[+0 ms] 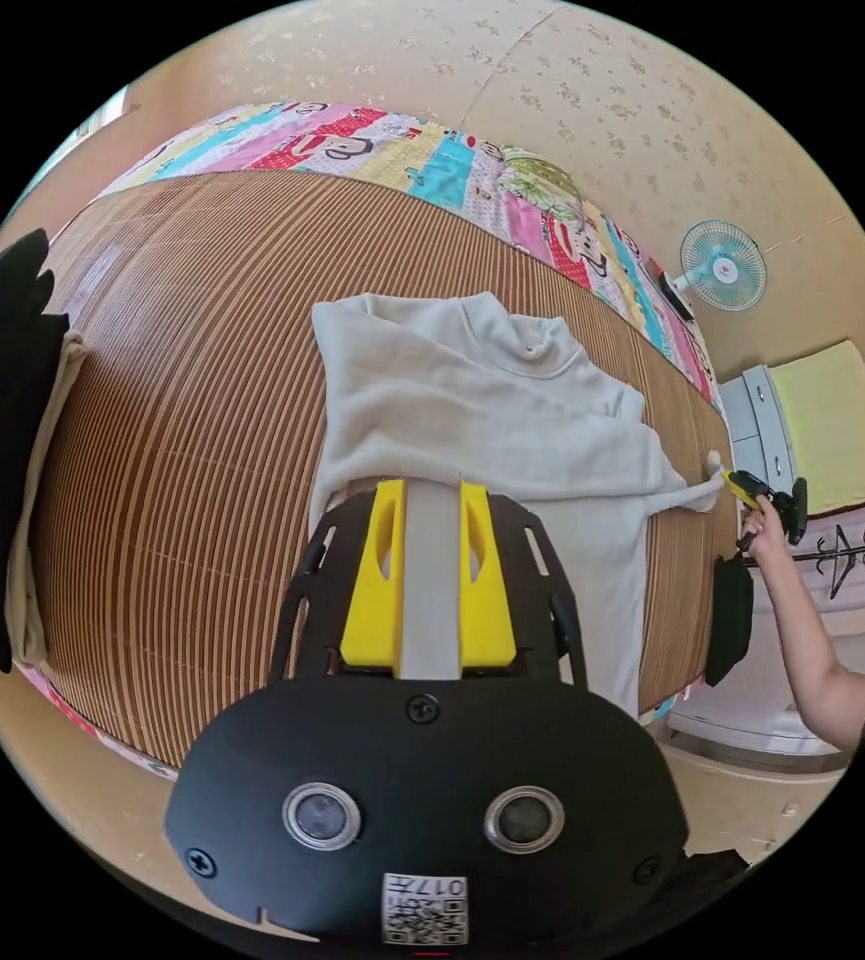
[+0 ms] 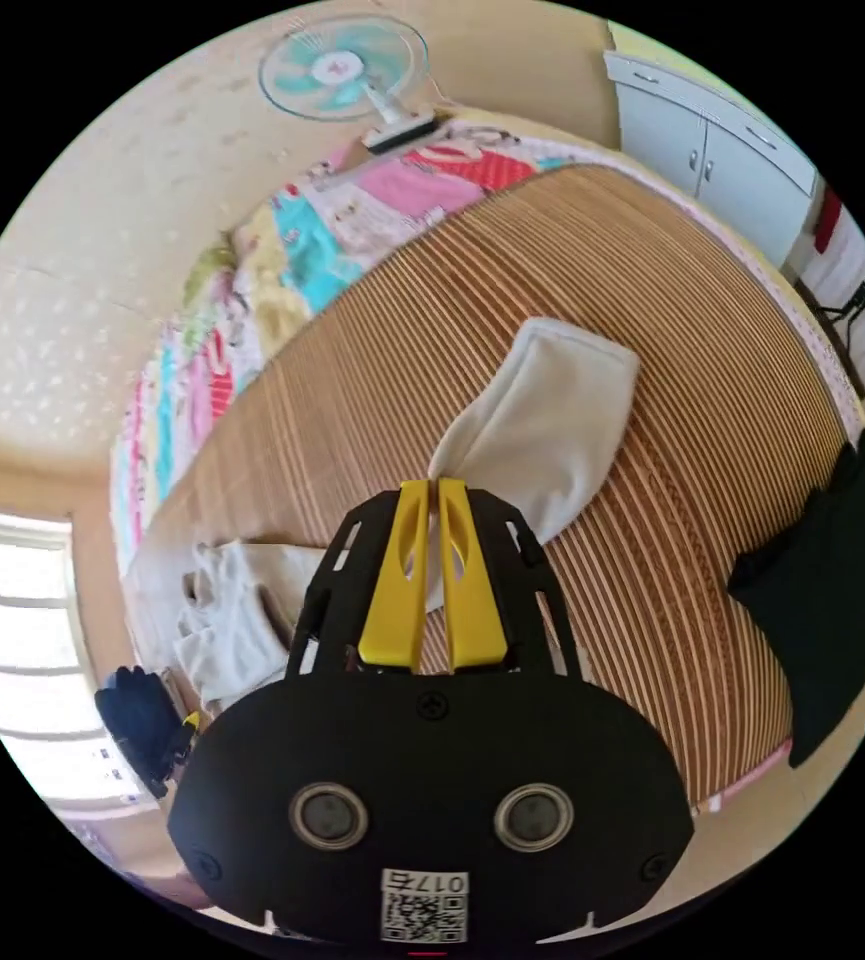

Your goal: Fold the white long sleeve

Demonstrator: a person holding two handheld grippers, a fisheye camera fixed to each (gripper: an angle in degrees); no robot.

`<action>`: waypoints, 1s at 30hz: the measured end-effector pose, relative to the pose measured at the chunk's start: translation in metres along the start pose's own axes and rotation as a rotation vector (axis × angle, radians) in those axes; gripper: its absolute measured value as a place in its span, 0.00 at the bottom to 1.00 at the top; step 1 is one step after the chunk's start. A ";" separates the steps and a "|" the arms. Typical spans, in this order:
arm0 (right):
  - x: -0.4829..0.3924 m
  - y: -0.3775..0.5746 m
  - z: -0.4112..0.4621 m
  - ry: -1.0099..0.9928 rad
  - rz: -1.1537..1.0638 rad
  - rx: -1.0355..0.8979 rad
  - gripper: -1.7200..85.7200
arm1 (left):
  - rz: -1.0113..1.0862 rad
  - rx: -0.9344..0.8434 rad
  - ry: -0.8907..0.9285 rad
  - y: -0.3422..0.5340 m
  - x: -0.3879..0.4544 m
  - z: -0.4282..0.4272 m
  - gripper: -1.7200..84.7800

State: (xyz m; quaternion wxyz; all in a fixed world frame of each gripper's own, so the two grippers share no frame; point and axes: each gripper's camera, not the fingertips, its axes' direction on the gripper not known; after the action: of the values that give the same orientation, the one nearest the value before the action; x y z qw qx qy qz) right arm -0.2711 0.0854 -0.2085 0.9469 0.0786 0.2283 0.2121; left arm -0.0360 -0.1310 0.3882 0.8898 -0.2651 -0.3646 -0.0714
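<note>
My left gripper (image 1: 430, 485) sits at the shirt's (image 1: 472, 400) near edge, jaws apart with pale cloth showing in the gap between them; the tips reach a fold line, but I can't tell whether they actually press on it, so I won't call it a grip. From there the shirt spreads away toward twelve o'clock on the mat (image 1: 182, 400), collar at the far end toward one o'clock, body running off to five o'clock. One sleeve stretches out to three o'clock, long axis straight across, and out at its end is my right gripper (image 1: 747, 487) in my hand (image 1: 764, 530). In the right gripper view, the right gripper (image 2: 432, 485) has its jaws nearly together with the cuff end of the sleeve (image 2: 547, 425) pinched at the tips, the sleeve fanning away to one o'clock. So the right hand owns the sleeve, and I judge the coming move is carrying it back across the body toward the left. The left gripper's housing hides the shirt's near hem, and the crumpled part at eight o'clock in the right gripper view is hard to read.
</note>
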 end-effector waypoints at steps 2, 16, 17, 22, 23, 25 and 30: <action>0.026 0.027 -0.043 -0.224 0.009 0.092 0.04 | -0.017 -0.009 0.017 0.009 -0.009 -0.005 0.11; 0.137 0.220 -0.029 -0.070 0.413 -0.042 0.12 | -0.119 -0.104 0.055 0.039 -0.043 0.005 0.11; 0.128 0.218 -0.034 -0.027 0.375 -0.041 0.13 | -0.119 -0.113 0.061 0.041 -0.043 0.006 0.11; 0.023 0.209 -0.020 0.301 -0.202 -0.155 0.17 | -0.095 -0.146 0.073 0.049 -0.036 0.011 0.11; 0.016 0.210 -0.009 0.325 -0.260 -0.195 0.17 | -0.088 -0.155 0.077 0.052 -0.034 0.014 0.11; 0.007 0.216 0.042 0.367 -0.402 -0.406 0.16 | -0.086 -0.173 0.090 0.055 -0.032 0.018 0.11; 0.030 0.189 0.068 0.371 -0.383 -0.616 0.08 | -0.090 -0.164 0.124 0.062 -0.035 0.010 0.11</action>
State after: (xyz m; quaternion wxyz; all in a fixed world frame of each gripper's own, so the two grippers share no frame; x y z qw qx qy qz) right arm -0.2842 0.2651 -0.1139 0.8913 -0.2923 0.3317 0.1010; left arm -0.0476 -0.0755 0.3435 0.8818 -0.3152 -0.3135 -0.1571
